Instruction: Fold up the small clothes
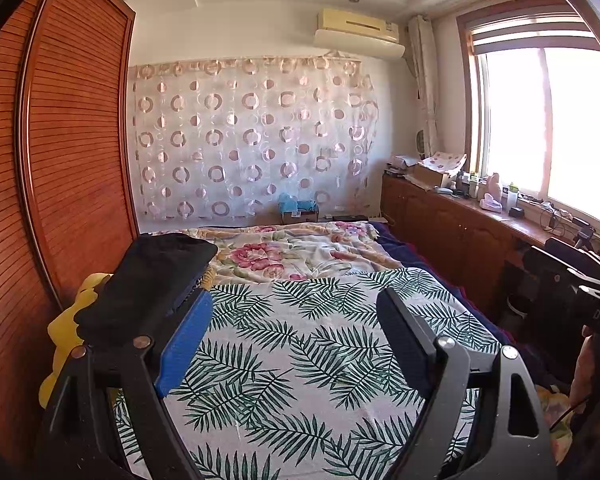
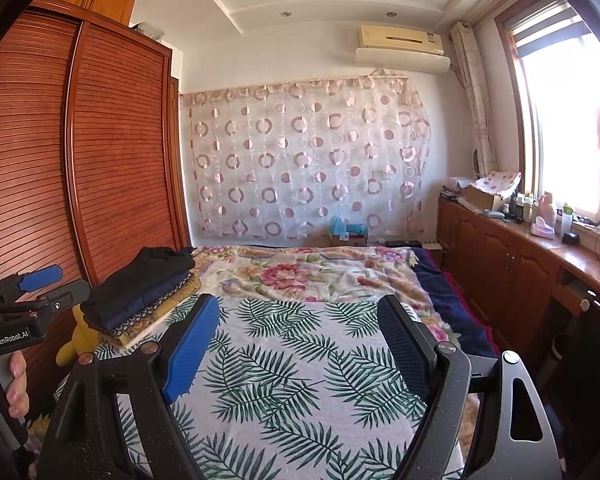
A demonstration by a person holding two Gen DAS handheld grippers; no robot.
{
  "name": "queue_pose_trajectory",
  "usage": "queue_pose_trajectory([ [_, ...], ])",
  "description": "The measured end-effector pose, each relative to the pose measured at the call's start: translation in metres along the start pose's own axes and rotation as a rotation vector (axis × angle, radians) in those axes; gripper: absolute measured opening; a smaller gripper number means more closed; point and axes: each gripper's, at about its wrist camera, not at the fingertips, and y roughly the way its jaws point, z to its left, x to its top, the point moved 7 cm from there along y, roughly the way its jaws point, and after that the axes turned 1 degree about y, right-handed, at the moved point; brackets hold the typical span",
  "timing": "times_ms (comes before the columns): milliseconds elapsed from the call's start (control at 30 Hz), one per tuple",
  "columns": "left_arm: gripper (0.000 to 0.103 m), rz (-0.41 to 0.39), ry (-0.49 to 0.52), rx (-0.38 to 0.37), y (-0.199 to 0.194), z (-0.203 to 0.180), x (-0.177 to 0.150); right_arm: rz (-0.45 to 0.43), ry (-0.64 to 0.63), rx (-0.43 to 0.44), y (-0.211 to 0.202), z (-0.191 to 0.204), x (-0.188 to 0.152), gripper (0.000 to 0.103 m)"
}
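Observation:
A stack of folded clothes (image 2: pixel 140 296), black on top over dark blue and patterned layers, sits at the left edge of the bed; it also shows in the left wrist view (image 1: pixel 148 284). My left gripper (image 1: pixel 294 314) is open and empty above the leaf-print cloth (image 1: pixel 300 360), just right of the stack. My right gripper (image 2: pixel 298 320) is open and empty above the same cloth (image 2: pixel 292 380). The left gripper also shows at the left of the right wrist view (image 2: pixel 32 280), and the right gripper at the right edge of the left wrist view (image 1: pixel 580 280).
A yellow plush toy (image 2: pixel 76 340) lies under the stack. A floral blanket (image 2: pixel 308 272) covers the far bed. A slatted wooden wardrobe (image 2: pixel 100 160) stands left. A wooden cabinet (image 2: pixel 500 248) with clutter runs under the window on the right.

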Motion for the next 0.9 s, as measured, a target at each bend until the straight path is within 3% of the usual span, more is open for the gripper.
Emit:
queue_pose_trajectory([
  [900, 0.084, -0.001, -0.003, -0.003, 0.002, 0.001, -0.004, 0.0, -0.006, 0.008, -0.002, -0.013, 0.001, 0.083],
])
